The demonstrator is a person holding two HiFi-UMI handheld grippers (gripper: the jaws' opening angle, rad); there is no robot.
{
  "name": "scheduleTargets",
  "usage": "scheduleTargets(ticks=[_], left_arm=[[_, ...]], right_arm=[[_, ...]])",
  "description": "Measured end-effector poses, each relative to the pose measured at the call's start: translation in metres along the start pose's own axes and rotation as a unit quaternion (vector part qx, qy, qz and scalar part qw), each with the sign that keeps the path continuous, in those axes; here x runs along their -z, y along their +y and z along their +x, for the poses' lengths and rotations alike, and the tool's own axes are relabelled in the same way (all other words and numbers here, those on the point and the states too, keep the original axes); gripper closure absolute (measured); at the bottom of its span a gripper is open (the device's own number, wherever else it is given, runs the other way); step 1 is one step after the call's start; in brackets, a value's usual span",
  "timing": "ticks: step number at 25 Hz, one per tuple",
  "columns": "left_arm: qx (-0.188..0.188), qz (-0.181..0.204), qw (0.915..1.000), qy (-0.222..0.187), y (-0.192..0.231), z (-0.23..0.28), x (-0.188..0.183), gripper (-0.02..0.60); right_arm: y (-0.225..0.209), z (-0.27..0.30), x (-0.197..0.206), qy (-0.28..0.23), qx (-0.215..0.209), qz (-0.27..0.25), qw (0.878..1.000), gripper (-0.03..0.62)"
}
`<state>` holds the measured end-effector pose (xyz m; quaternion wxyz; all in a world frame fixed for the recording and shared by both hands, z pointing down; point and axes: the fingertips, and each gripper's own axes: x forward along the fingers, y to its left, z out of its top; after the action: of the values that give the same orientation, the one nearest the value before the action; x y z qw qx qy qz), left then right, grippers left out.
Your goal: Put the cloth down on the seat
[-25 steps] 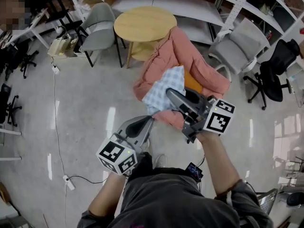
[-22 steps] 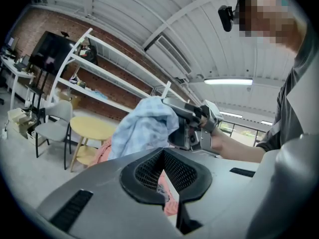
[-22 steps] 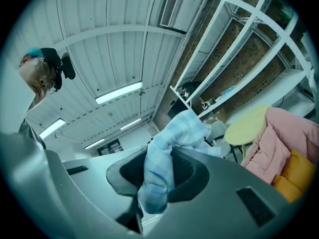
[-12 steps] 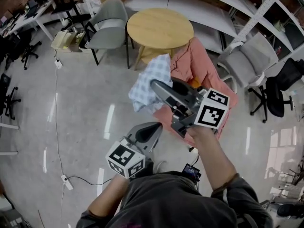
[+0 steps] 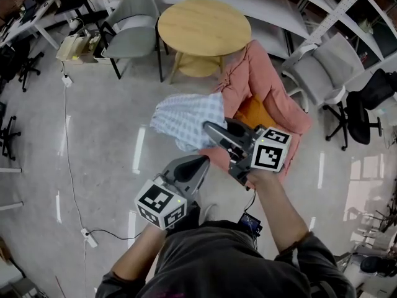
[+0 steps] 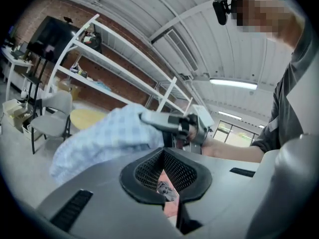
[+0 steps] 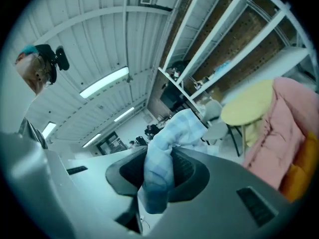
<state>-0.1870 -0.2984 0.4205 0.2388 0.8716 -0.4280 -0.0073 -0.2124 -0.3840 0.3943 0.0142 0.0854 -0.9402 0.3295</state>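
A light blue checked cloth (image 5: 186, 120) hangs in the air from my right gripper (image 5: 214, 132), which is shut on one bunched end (image 7: 160, 166). The cloth spreads to the left, over the floor beside a chair with an orange seat (image 5: 255, 112) and a pink jacket (image 5: 260, 82) draped over its back. My left gripper (image 5: 200, 164) is lower and nearer to me, just under the cloth. Its jaws are together with nothing between them (image 6: 167, 176). In the left gripper view the cloth (image 6: 99, 138) sits ahead and above, with the right gripper's fingers (image 6: 162, 120) on it.
A round wooden table (image 5: 201, 28) stands behind the chair. Grey chairs stand at the back left (image 5: 133, 23) and the right (image 5: 322, 73), with a black office chair (image 5: 366, 107) further right. A cable and power strip (image 5: 87, 238) lie on the floor at left. Shelving lines the back.
The cloth has swung from over the chair out to its left and spread wider. The right gripper has come lower and closer. The left gripper stays low beside it.
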Motion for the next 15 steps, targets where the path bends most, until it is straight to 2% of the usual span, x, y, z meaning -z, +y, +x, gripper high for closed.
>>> scheduleTargets(ticks=[3, 6, 12, 15], left_arm=[[0.01, -0.007, 0.9998, 0.018, 0.004, 0.01, 0.016, 0.571], [0.019, -0.009, 0.9993, 0.031, 0.005, 0.017, 0.027, 0.571], [0.033, -0.002, 0.9983, 0.047, -0.011, 0.044, 0.038, 0.571], [0.038, 0.001, 0.9977, 0.056, -0.021, 0.052, 0.041, 0.571]], right_arm=[[-0.054, -0.033, 0.061, 0.026, 0.066, 0.06, 0.996, 0.508], [-0.094, -0.067, 0.106, 0.022, 0.123, 0.11, 0.986, 0.508], [-0.146, -0.114, 0.159, 0.034, 0.207, 0.155, 0.965, 0.505], [-0.154, -0.124, 0.174, 0.049, 0.245, 0.176, 0.952, 0.451]])
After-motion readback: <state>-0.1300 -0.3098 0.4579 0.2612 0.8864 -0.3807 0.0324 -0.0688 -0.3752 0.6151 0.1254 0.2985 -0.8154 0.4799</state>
